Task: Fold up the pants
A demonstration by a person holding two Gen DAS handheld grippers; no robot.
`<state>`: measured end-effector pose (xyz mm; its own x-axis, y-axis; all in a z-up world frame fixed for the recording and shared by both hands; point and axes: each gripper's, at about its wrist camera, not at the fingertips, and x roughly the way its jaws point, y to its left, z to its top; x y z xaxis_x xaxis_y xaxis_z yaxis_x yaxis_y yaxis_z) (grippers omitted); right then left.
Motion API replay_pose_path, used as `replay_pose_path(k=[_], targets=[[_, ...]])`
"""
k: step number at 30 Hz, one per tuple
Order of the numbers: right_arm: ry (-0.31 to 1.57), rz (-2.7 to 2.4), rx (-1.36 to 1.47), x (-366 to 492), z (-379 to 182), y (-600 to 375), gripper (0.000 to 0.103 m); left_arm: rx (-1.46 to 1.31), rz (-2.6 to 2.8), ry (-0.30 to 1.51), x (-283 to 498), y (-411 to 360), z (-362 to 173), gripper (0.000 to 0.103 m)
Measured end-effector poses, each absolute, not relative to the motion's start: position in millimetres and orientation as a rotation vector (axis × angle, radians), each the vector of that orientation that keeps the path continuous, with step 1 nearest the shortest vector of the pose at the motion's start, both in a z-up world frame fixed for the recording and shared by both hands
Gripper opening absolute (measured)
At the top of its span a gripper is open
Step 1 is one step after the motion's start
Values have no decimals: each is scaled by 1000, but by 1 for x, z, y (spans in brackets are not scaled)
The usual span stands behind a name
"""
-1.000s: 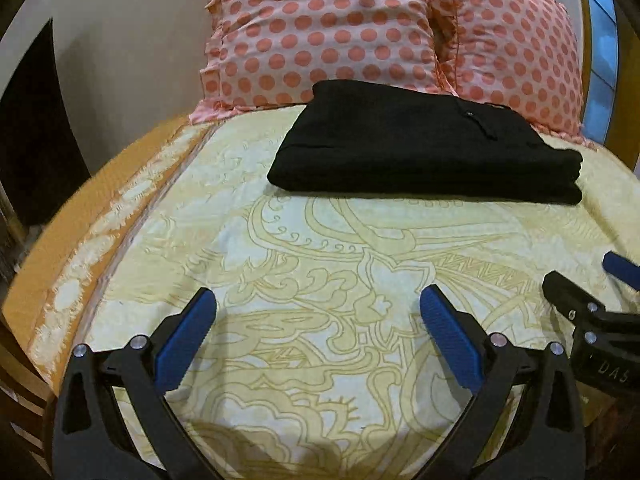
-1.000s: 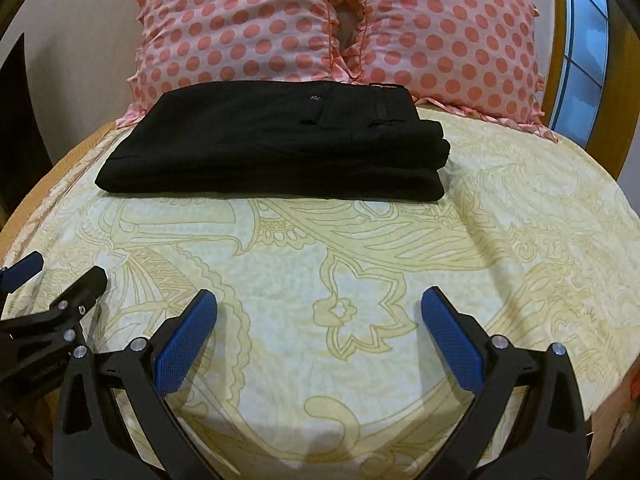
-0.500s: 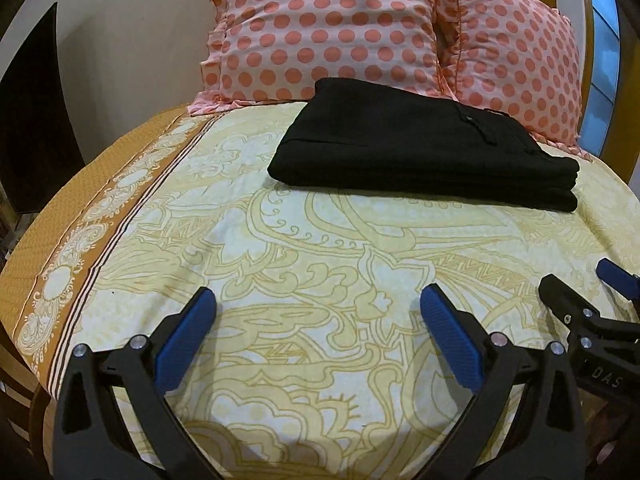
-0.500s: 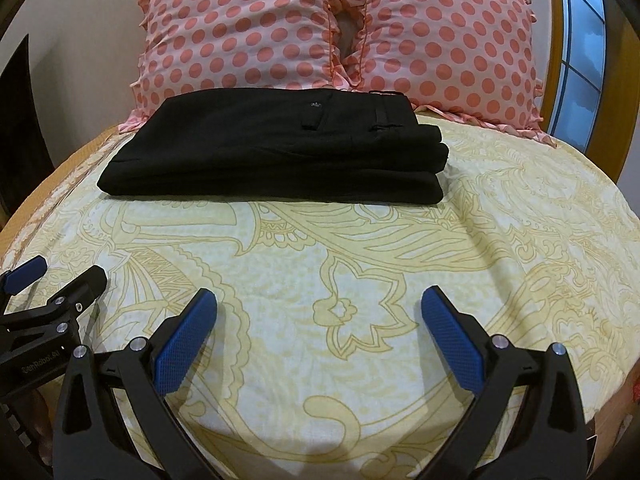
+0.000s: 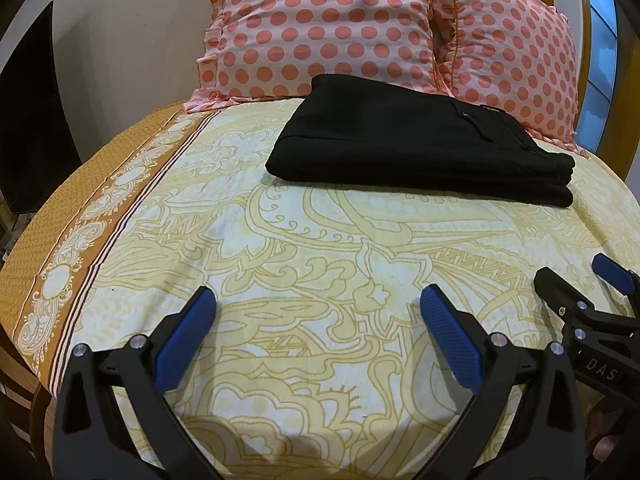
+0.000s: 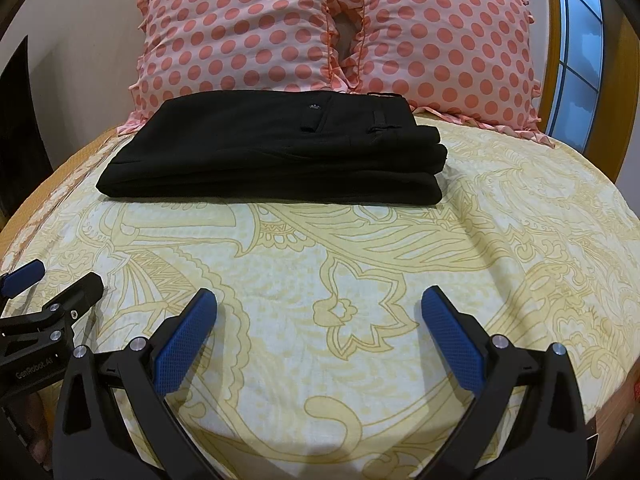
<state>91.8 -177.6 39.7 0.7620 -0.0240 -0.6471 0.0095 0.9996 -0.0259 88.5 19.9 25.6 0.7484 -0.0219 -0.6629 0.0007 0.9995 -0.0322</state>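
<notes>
Black pants [image 5: 416,144] lie folded into a flat rectangle on the yellow patterned bedsheet [image 5: 320,264], just in front of the pillows; they also show in the right wrist view [image 6: 276,156]. My left gripper [image 5: 318,300] is open and empty, hovering over the sheet well short of the pants. My right gripper [image 6: 320,300] is open and empty too, equally far back. Each gripper shows at the edge of the other's view: the right one [image 5: 576,280] at the right edge, the left one [image 6: 60,280] at the left edge.
Two pink polka-dot pillows [image 6: 256,32] [image 6: 444,48] stand against the wall behind the pants. The sheet's orange border [image 5: 72,240] runs along the bed's left edge. A window with a wooden frame [image 6: 576,52] is at the right.
Both grippers have drawn back and lifted slightly, the left one also turning left, showing more of the orange border. The pants have not moved. Both stay open.
</notes>
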Motion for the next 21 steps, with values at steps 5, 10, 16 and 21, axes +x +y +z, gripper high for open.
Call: replay_pose_path(k=[5,10,16,21], targets=[[704,-18,-22,91,39,-178,102,-29,-14,726,88,19,25,101],[702,-17,-22,92,40,-178,102,-29,-15,727,87,19,25,101],[701,-19,-21,92,40,-177,102,-30,-17,729,86,19,25,101],[700,-21,-21,92,40,-177,102,-28,-19,727,85,18,24,101]])
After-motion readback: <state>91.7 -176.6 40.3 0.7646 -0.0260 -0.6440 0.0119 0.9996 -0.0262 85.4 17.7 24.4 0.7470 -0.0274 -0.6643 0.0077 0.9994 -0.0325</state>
